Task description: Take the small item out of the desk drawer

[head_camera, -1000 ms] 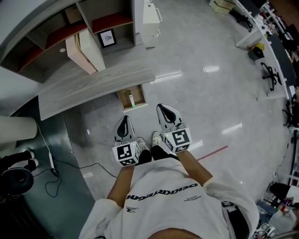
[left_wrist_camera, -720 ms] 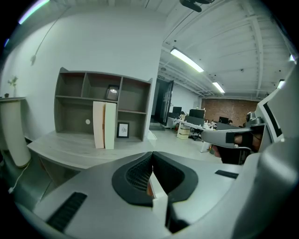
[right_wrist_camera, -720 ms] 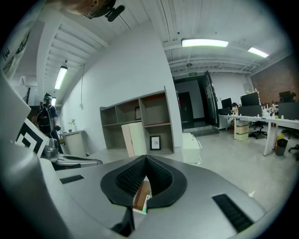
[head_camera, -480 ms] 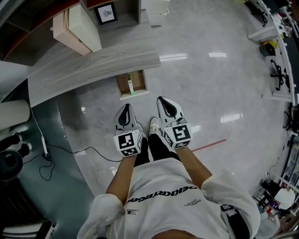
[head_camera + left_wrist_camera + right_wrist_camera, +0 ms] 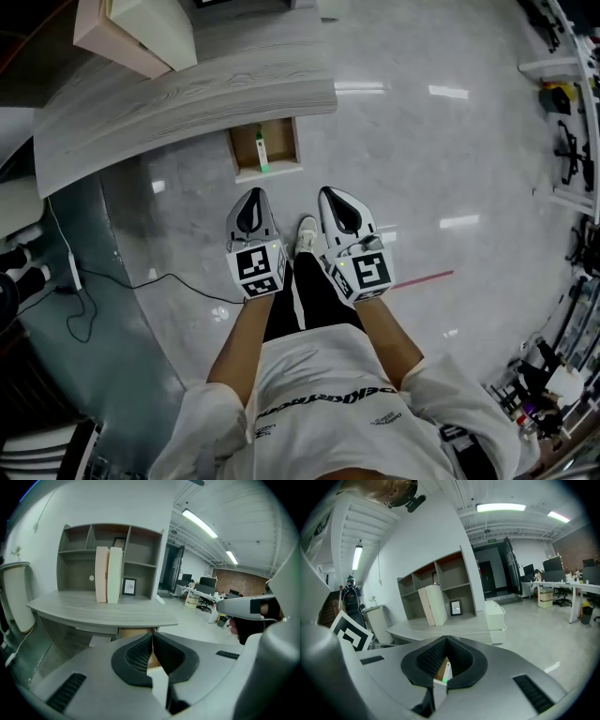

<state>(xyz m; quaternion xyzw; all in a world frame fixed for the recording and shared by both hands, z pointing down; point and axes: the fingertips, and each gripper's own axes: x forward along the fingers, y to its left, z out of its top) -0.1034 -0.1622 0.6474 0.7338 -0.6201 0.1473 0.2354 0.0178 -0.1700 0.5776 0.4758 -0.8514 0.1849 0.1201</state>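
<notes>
Under the grey wooden desk (image 5: pixel 178 103) an open wooden drawer (image 5: pixel 292 145) sticks out over the floor. Inside it lies a small white item with a green end (image 5: pixel 262 150). My left gripper (image 5: pixel 252 192) and right gripper (image 5: pixel 331 191) hang side by side in front of the person, a short way back from the drawer and above the floor. Both are shut with nothing in them. In the right gripper view the drawer's item (image 5: pixel 447 671) shows through the gap behind the closed jaw tips. The left gripper view looks at the desk (image 5: pixel 103 611) and the drawer front (image 5: pixel 136 632).
Two tall pale boxes (image 5: pixel 141 33) stand on the desk. A black cable (image 5: pixel 122 295) trails over the floor at the left. A red tape line (image 5: pixel 427 278) marks the glossy floor to the right. The person's shoe (image 5: pixel 307 234) shows between the grippers. Office furniture lines the far right edge.
The desk and drawer have slid upward in the head view and look slightly larger. Both grippers stay side by side and shut.
</notes>
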